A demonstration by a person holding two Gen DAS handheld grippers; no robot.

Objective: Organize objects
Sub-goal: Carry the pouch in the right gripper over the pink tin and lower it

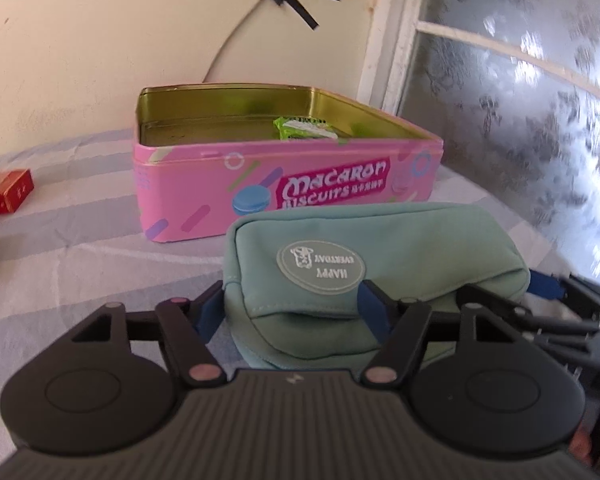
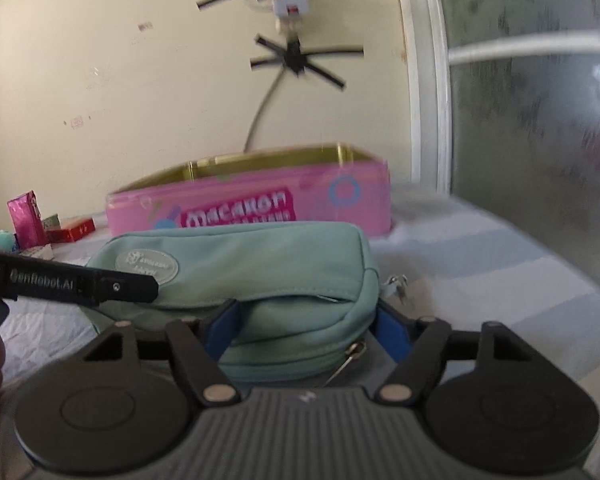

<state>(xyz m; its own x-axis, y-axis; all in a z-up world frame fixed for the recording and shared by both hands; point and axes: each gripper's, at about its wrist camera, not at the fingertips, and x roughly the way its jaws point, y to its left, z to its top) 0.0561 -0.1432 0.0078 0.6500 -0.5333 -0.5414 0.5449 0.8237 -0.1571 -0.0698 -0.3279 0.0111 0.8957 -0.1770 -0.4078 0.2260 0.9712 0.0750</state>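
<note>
At the far left of the left wrist view, a red box [image 1: 5, 191] sits at the frame edge on the striped surface [image 1: 80, 200], out of your way. Moving right, the pink biscuit tin [image 1: 284, 196] stands open in the middle, with a green packet [image 1: 305, 128] already lying inside toward its right end; the gold floor to the packet's left looks free, likely where the next item goes. Just in front of the tin, in the lower centre, the green pouch [image 1: 380, 248] lies on its side, and your left tool [image 1: 296, 308] has its blue pads on either side of the pouch's near end, half open and pressing the fabric. In the right wrist view your right tool [image 2: 308, 330] clamps the pouch's other end beside the zipper pull [image 2: 350, 358]. A soft bag sags from one grip, so holding both ends probably keeps it level for lifting.
</note>
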